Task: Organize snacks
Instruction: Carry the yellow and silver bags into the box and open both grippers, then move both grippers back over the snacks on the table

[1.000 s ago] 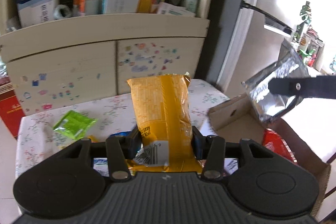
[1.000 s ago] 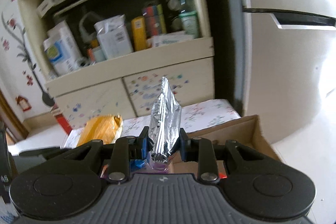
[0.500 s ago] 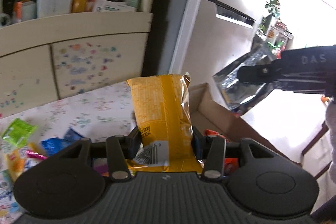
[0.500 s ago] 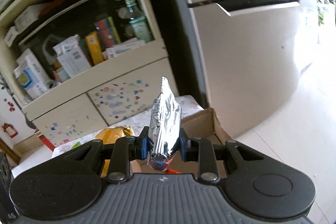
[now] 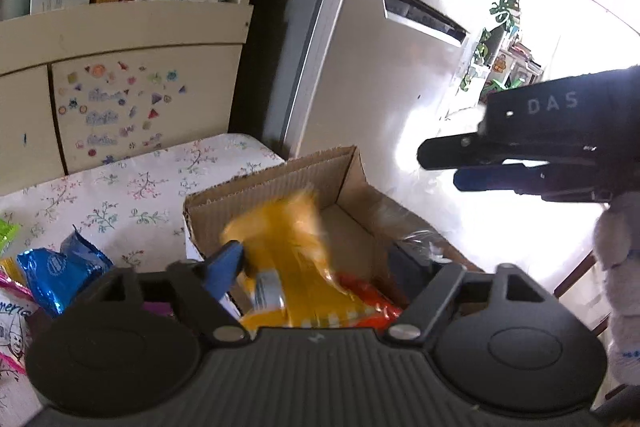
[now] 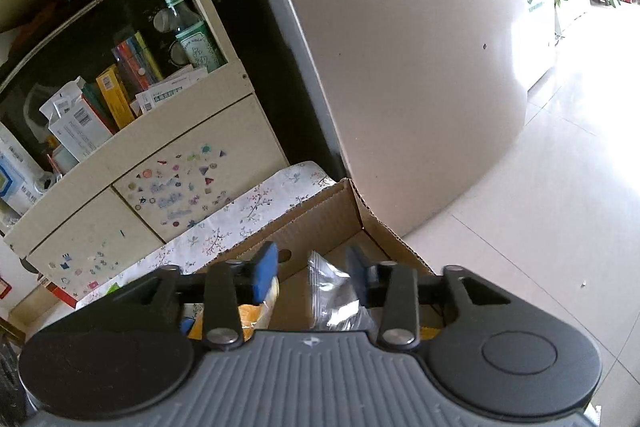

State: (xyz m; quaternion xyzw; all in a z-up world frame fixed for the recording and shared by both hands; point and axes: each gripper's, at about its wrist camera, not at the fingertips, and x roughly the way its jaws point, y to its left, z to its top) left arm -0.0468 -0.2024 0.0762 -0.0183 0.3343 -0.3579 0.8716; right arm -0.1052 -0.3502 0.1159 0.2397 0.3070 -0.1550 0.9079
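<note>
Both tongs have let go within the last half second: the left gripper (image 5: pixel 320 259), which was clamped on the tall orange-yellow foil snack bag (image 5: pixel 288 259), now stands with its jaws spread wide, and the bag, blurred, is dropping between them into the open brown corrugated cardboard box (image 5: pixel 276 175) at the table's right end. The right gripper (image 6: pixel 312 267) was pinching the crinkled silver foil pouch (image 6: pixel 332 291) and is likewise open; the pouch sits loose just inside its right finger, above or already on the box floor. By my reading, two more snacks are as good as stowed, joining the red-orange packet (image 5: pixel 368 299) already lying in the box near the left gripper. What is left lies to the left on the flower-print tablecloth (image 5: pixel 132 187): a shiny blue foil bag (image 5: pixel 60 271) nearest, with pink and green packets cut off at the frame's left edge, all well clear of both tongs.
</note>
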